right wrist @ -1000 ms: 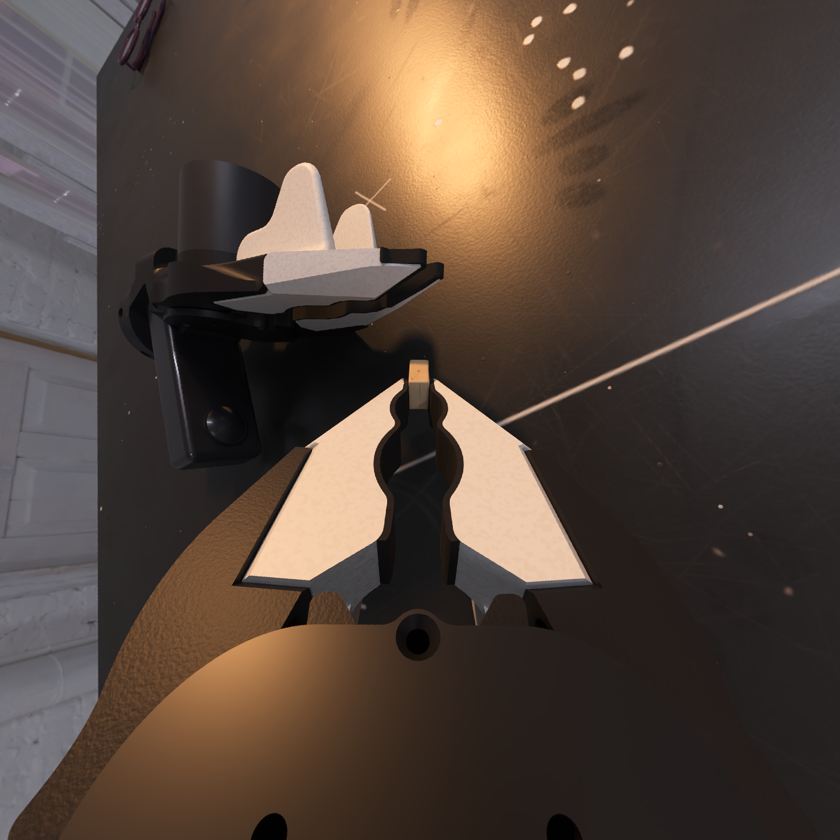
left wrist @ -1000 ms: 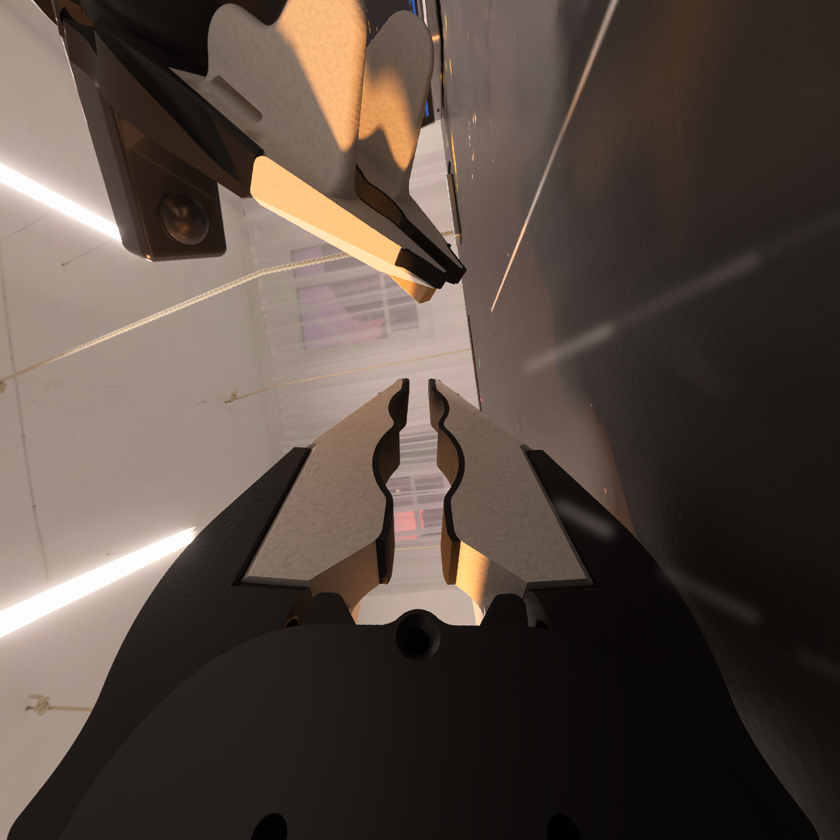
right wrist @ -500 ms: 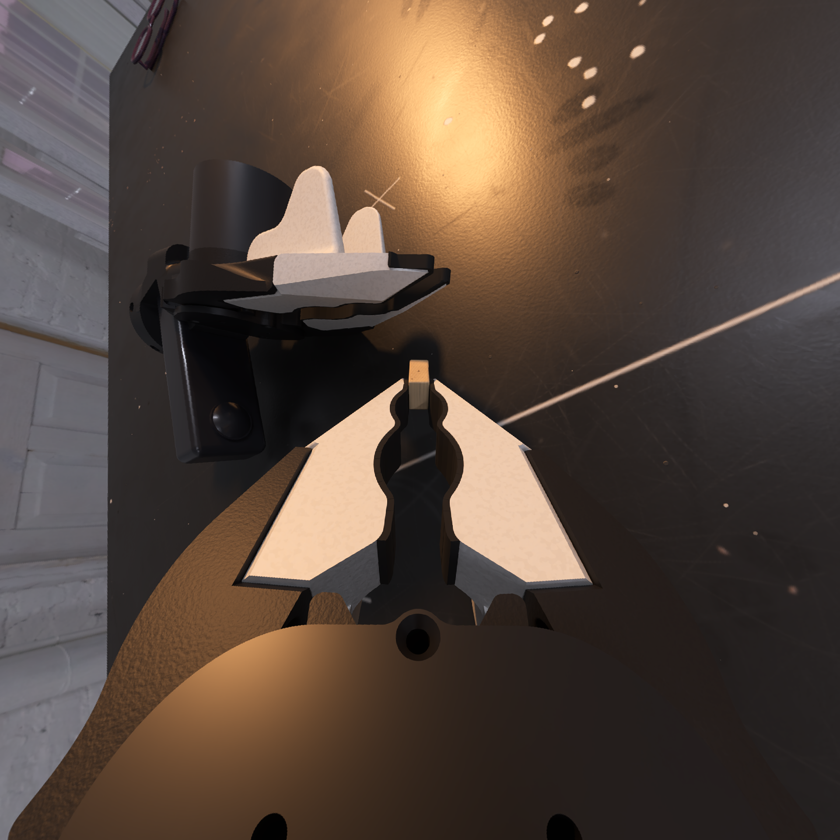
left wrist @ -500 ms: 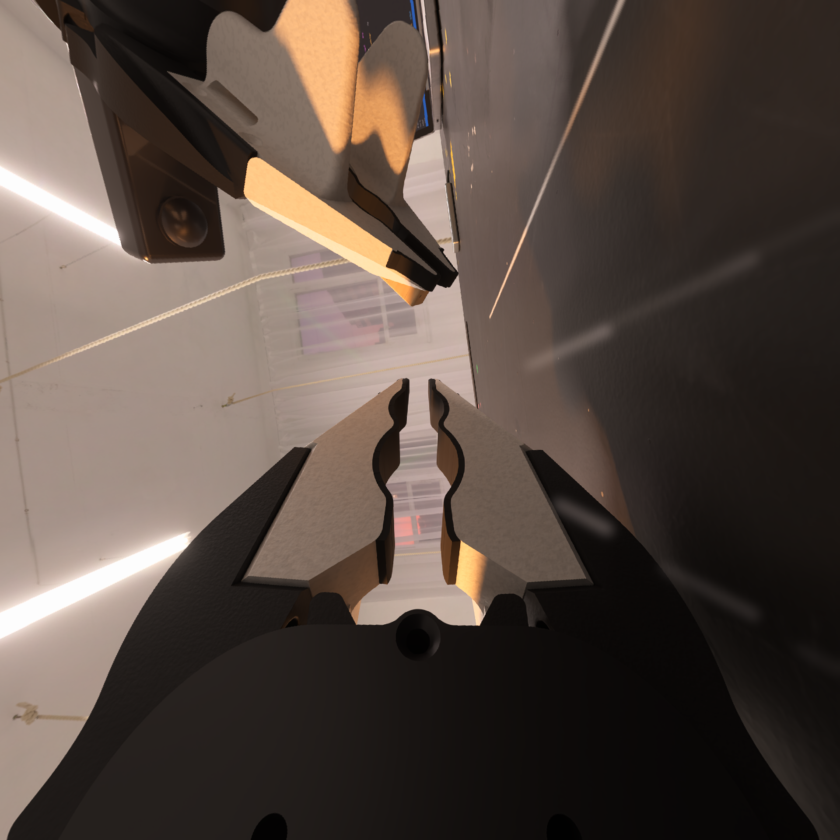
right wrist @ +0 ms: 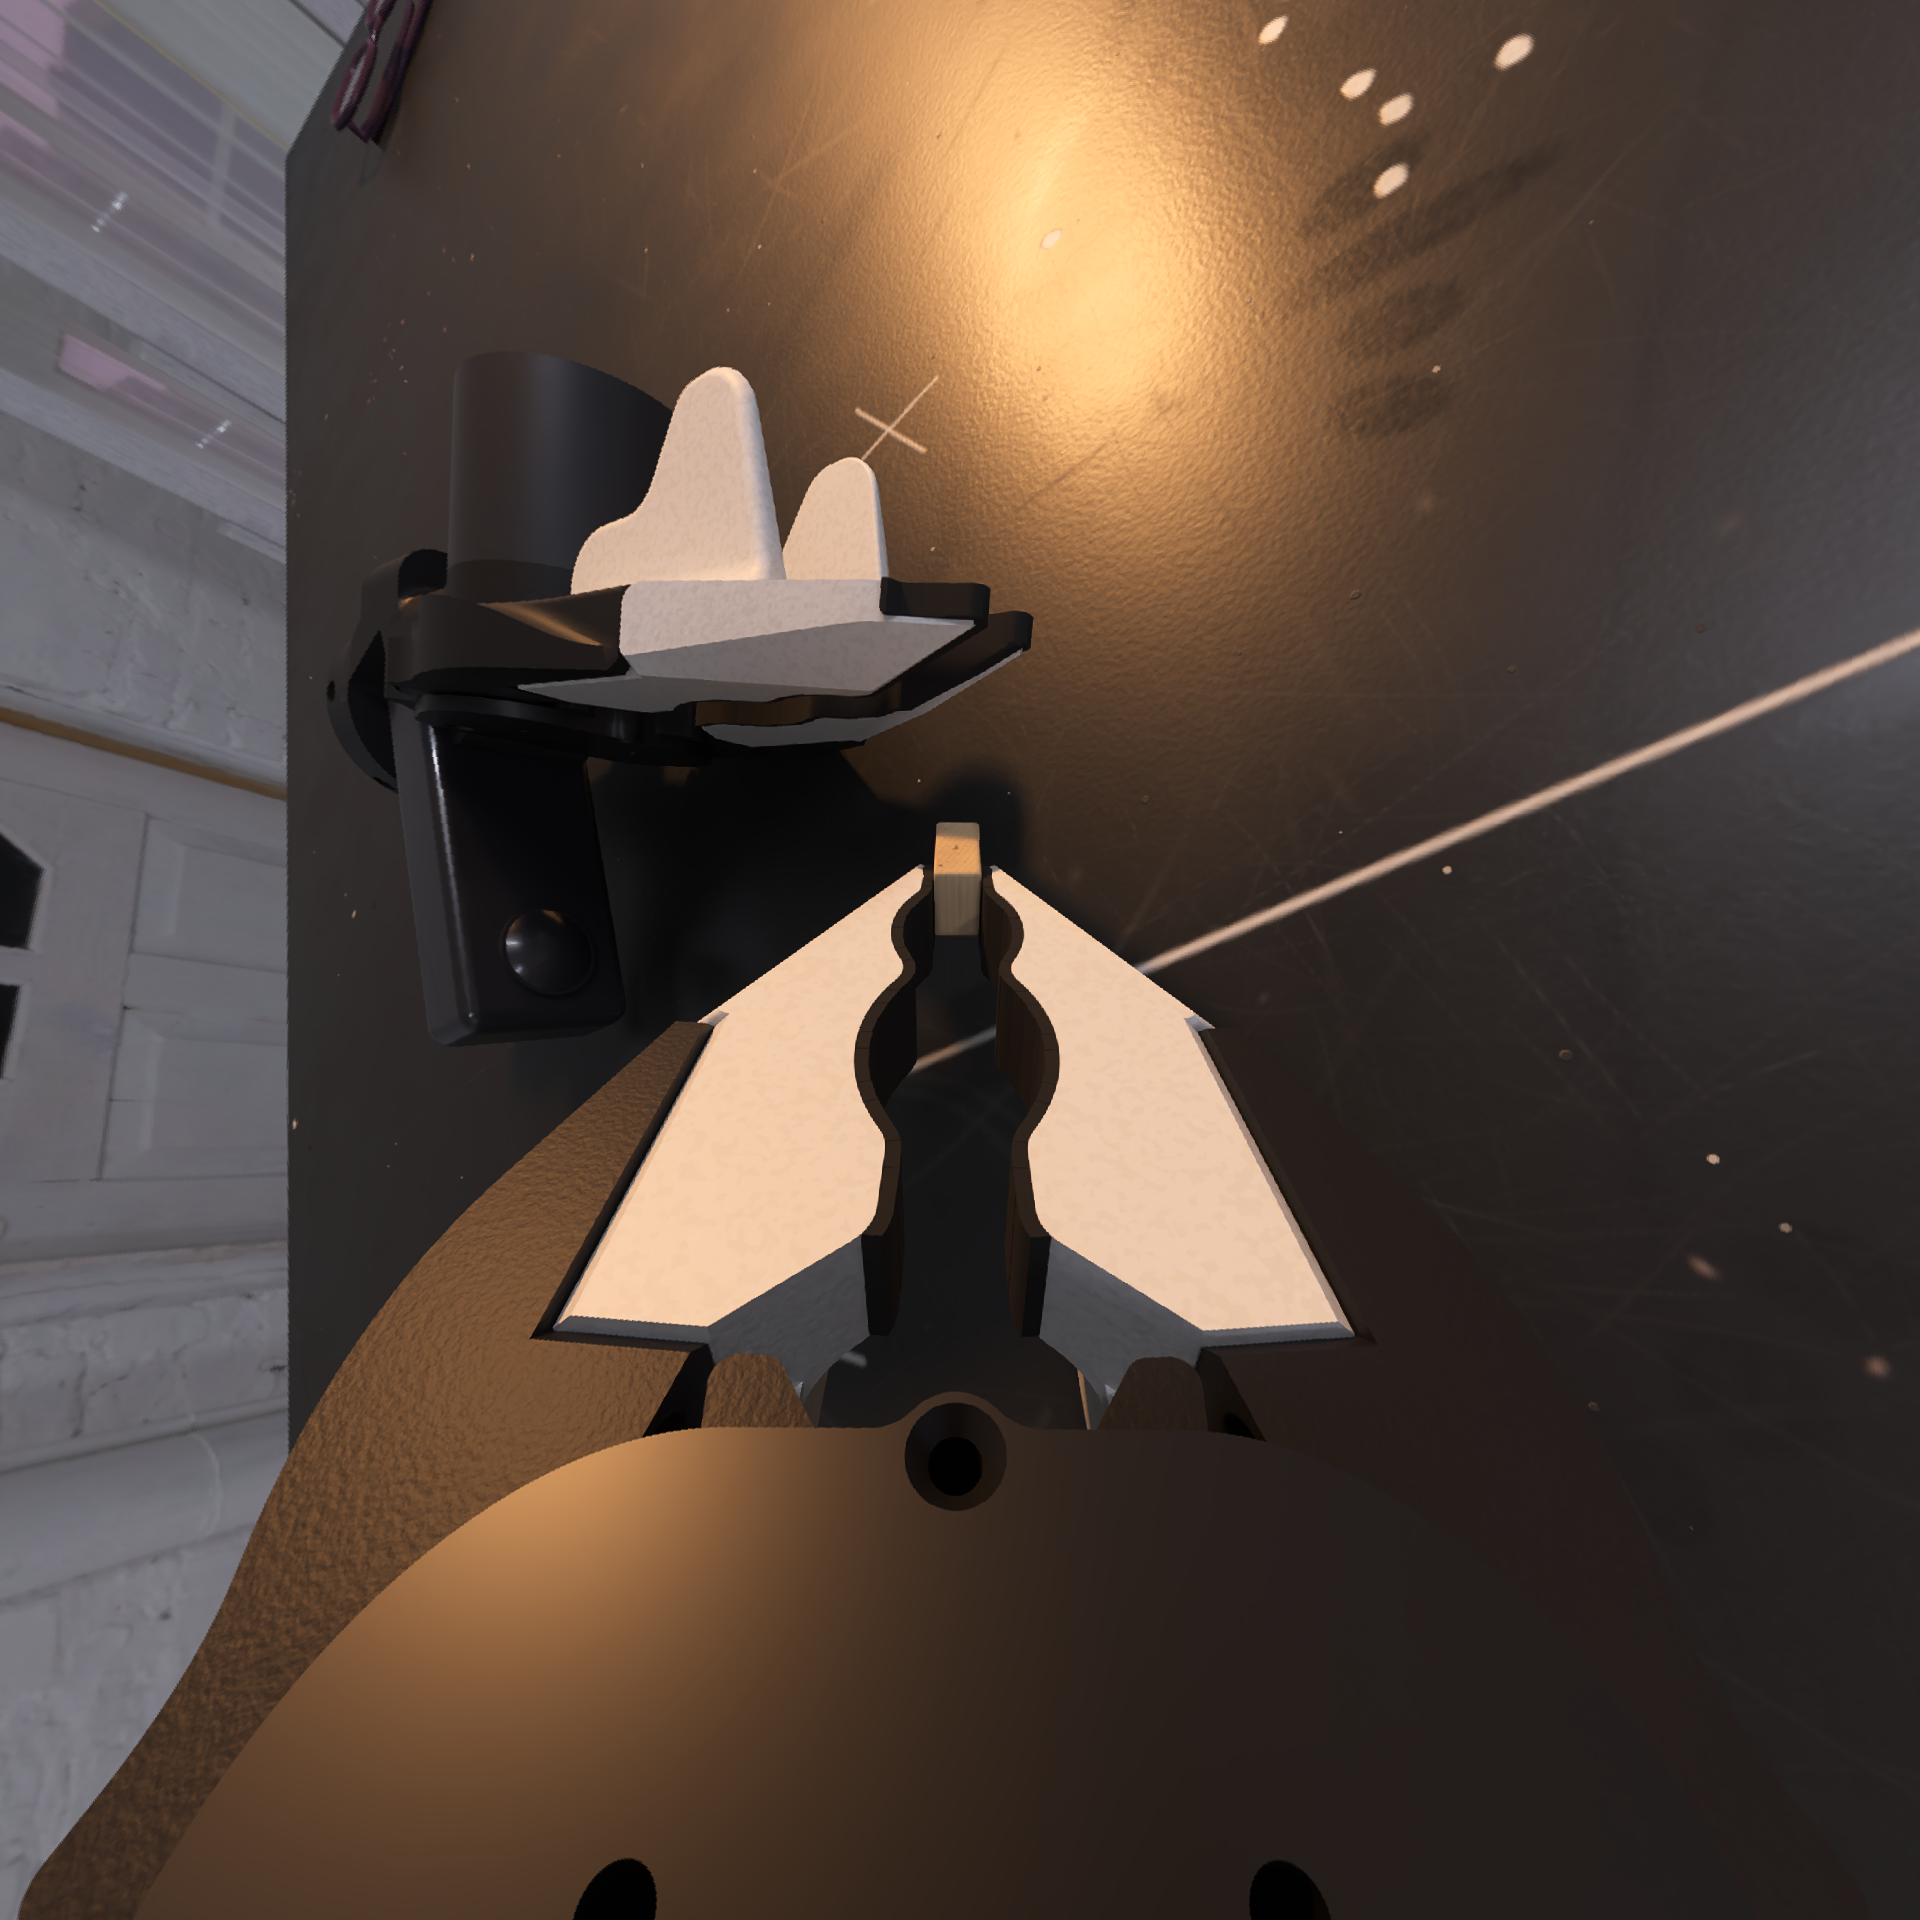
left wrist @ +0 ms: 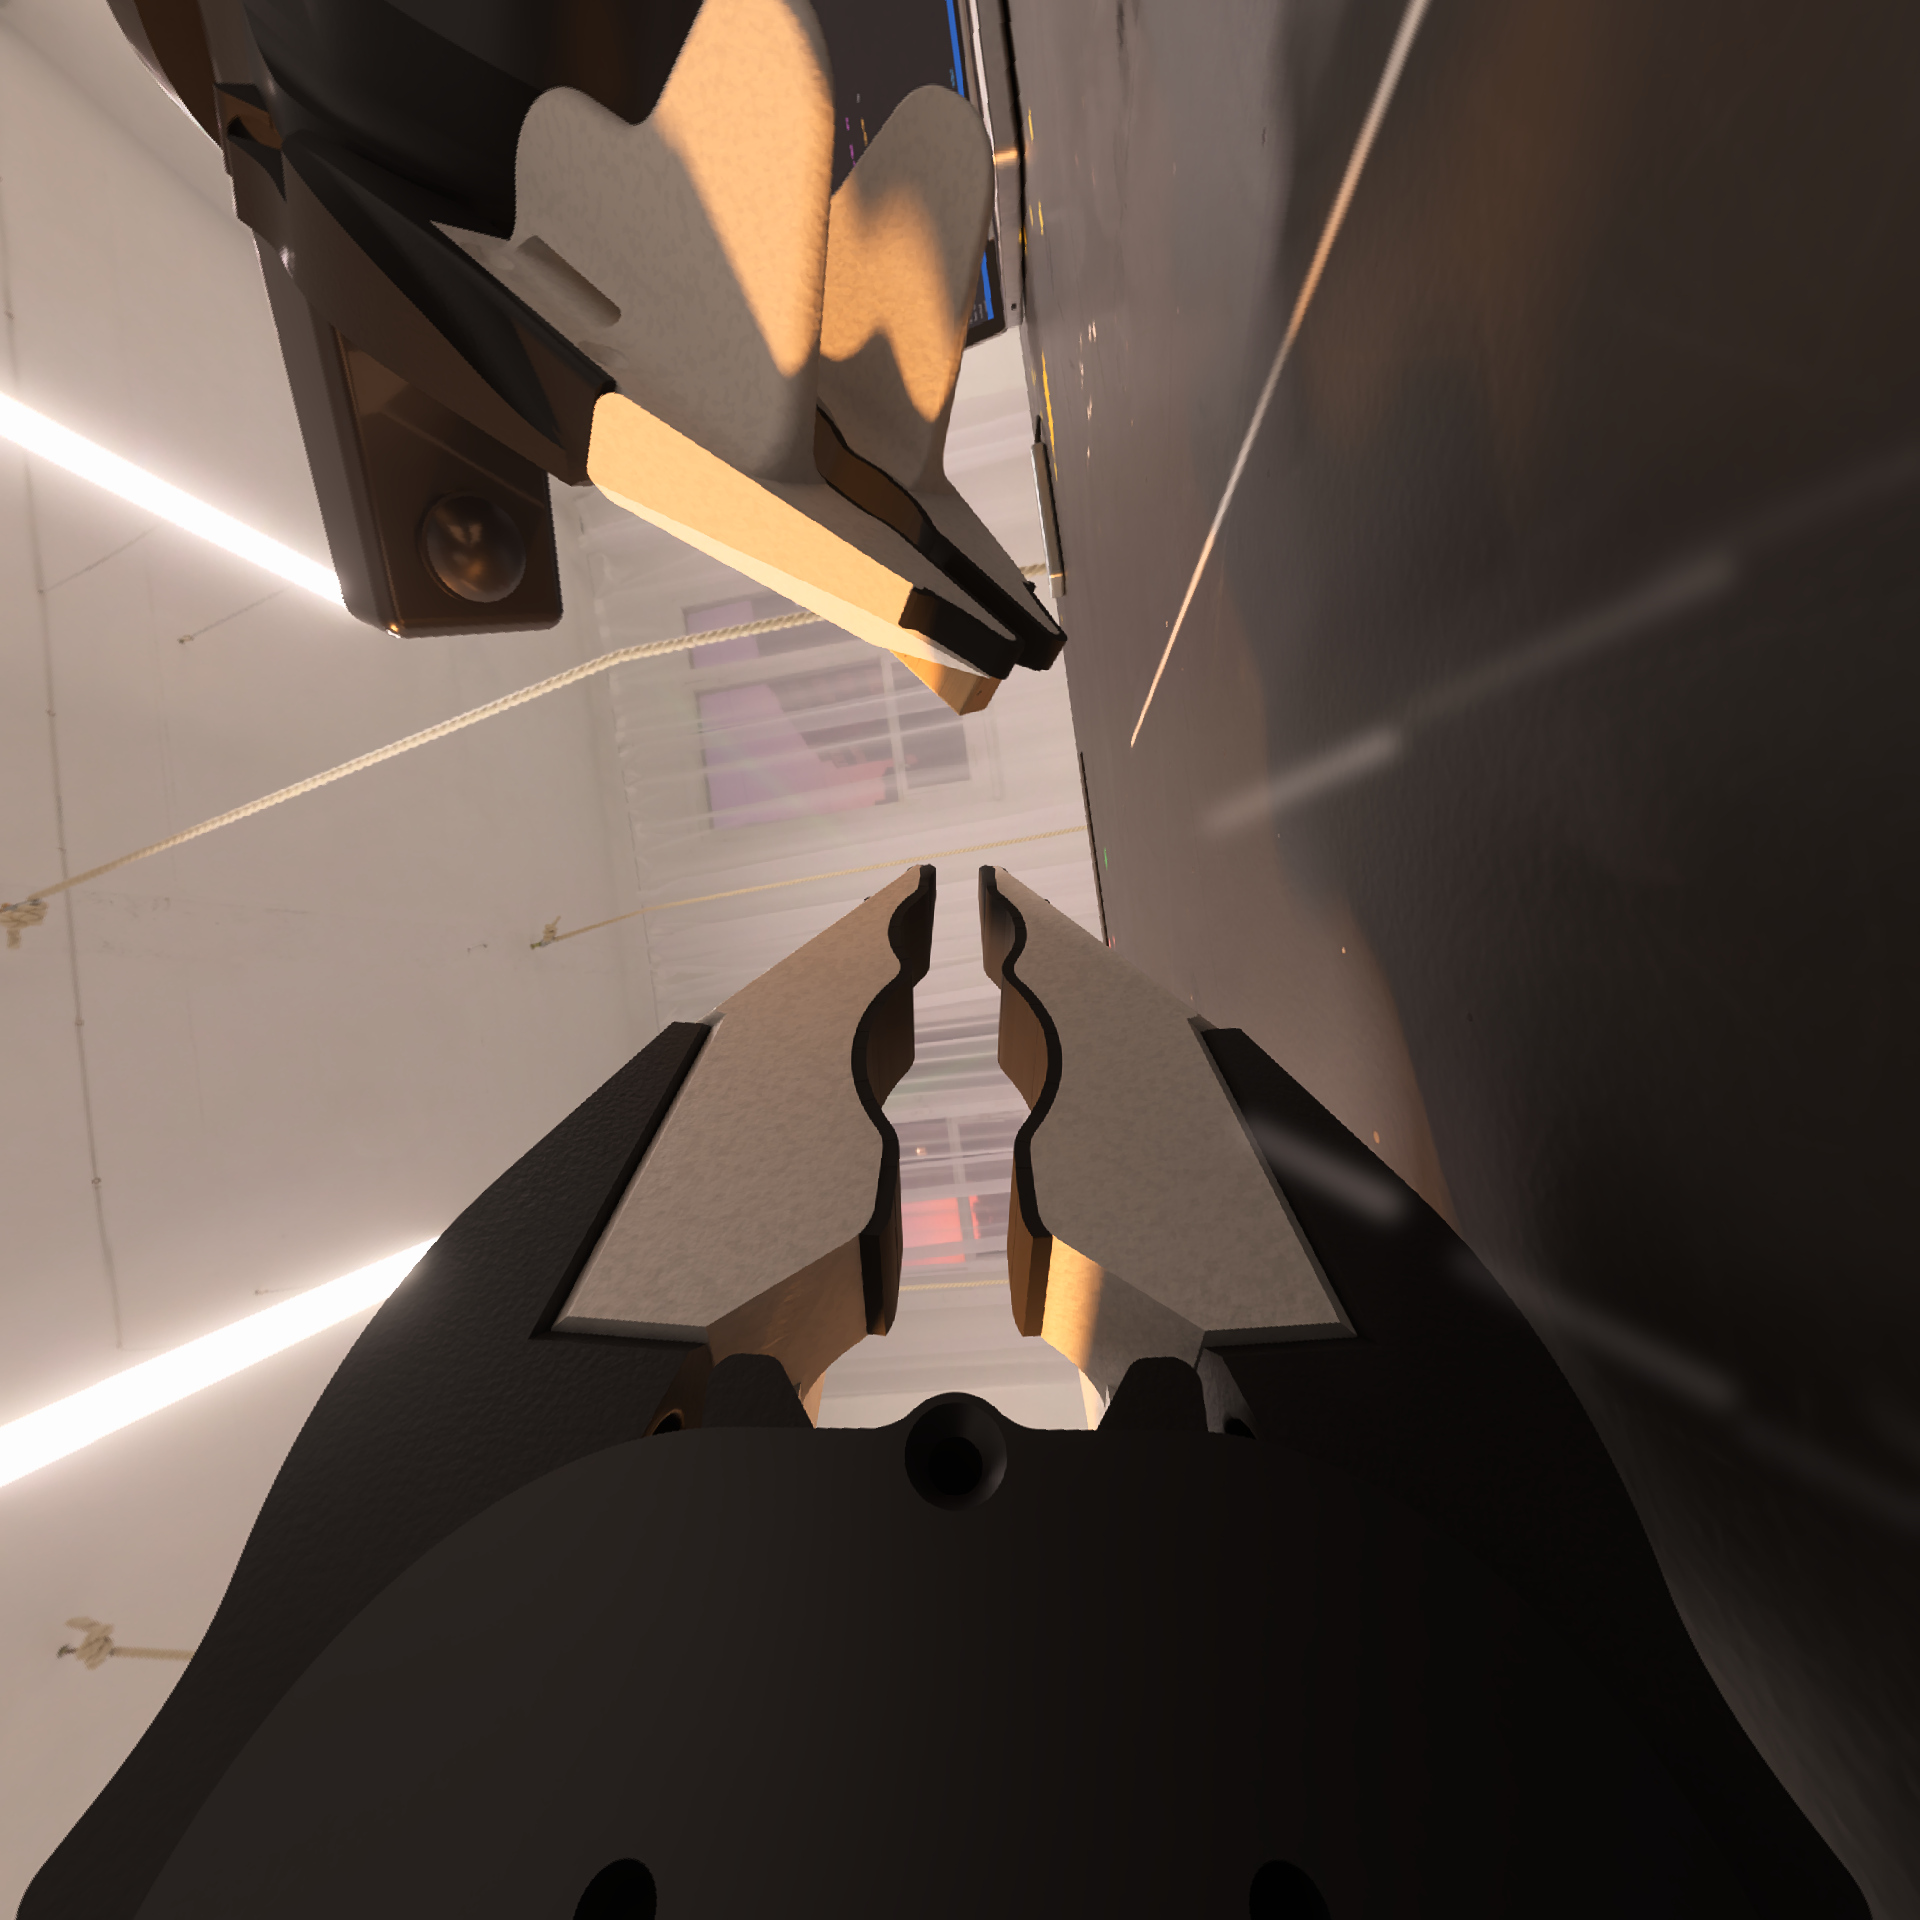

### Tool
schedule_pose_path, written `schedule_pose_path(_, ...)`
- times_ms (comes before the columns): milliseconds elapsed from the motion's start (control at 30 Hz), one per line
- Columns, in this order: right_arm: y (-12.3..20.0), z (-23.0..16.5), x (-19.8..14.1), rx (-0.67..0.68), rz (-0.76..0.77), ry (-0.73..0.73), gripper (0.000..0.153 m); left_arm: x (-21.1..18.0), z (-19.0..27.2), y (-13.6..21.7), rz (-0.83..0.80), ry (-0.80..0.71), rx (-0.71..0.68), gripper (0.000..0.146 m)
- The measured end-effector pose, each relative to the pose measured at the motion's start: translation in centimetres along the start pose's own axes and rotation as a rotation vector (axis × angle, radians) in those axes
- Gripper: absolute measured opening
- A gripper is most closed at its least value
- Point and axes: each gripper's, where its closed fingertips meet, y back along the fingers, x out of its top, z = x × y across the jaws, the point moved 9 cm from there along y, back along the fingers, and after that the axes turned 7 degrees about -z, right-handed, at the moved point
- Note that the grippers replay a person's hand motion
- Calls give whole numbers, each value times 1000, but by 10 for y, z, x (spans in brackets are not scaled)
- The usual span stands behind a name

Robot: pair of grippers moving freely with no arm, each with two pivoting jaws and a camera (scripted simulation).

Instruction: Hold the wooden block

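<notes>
The wooden block (right wrist: 956, 883) is a small pale stick, pinched at the fingertips of my right gripper (right wrist: 956, 878), which is shut on it above the dark table (right wrist: 1403, 727). In the left wrist view the right gripper (left wrist: 997, 655) shows at the upper left, with the block's end (left wrist: 961, 688) poking out of its tips. My left gripper (left wrist: 956, 878) is shut to a narrow slit with nothing in it. It points along the table (left wrist: 1558, 935). In the right wrist view the left gripper (right wrist: 1003, 634) lies sideways just beyond the block, apart from it.
The table's left edge (right wrist: 291, 935) runs close to the left gripper, with a white brick wall beyond it. A small purple object (right wrist: 369, 73) lies at the table's far left corner. A dark screen (left wrist: 904, 94) stands at the table's far end.
The scene has slid slightly rightward in the right wrist view, and the left gripper with it. The right gripper has shifted a little in the left wrist view. Both grips are unchanged.
</notes>
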Motion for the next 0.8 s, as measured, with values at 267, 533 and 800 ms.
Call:
schedule_pose_path(267,4,2,0,25,19,-19,7,0,-1,1,-1,13,-11,8)
schedule_pose_path(533,4,4,0,84,31,-51,7,0,-2,2,-2,48,-41,8)
schedule_pose_path(800,8,3,2,100,73,-54,7,-1,-4,3,-10,78,-54,8)
